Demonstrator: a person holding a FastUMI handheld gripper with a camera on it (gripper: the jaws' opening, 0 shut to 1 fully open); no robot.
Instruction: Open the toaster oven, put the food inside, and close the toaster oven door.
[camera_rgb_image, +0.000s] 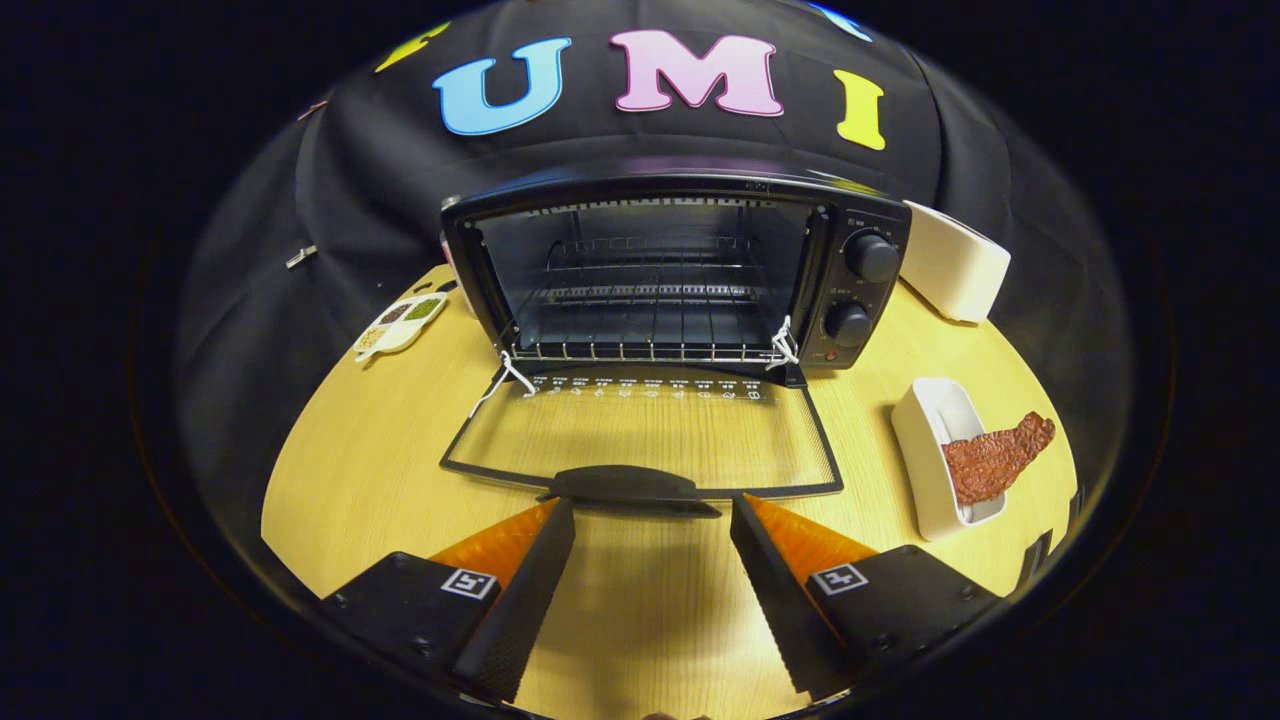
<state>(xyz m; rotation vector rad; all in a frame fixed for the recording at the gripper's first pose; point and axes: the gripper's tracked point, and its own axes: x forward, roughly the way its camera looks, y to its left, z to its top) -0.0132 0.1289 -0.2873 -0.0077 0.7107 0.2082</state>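
Observation:
A black toaster oven (860, 290) stands at the back of the wooden table with its glass door (640, 440) folded down flat toward me. Its wire rack (650, 350) shows inside the dark cavity, which holds nothing else. The door's handle (625, 487) lies just ahead of my fingertips. My gripper (652, 510) is open, with nothing between its fingers. A reddish-brown slab of food (995, 460) rests on a white oblong dish (925, 450) to the right of the door, overhanging the dish's far rim.
A white box-shaped item (955, 265) sits behind the oven's right side. A small white tray (400, 322) with several coloured compartments lies left of the oven. The round table's edge (290, 500) curves close on both sides. Black cloth walls stand behind.

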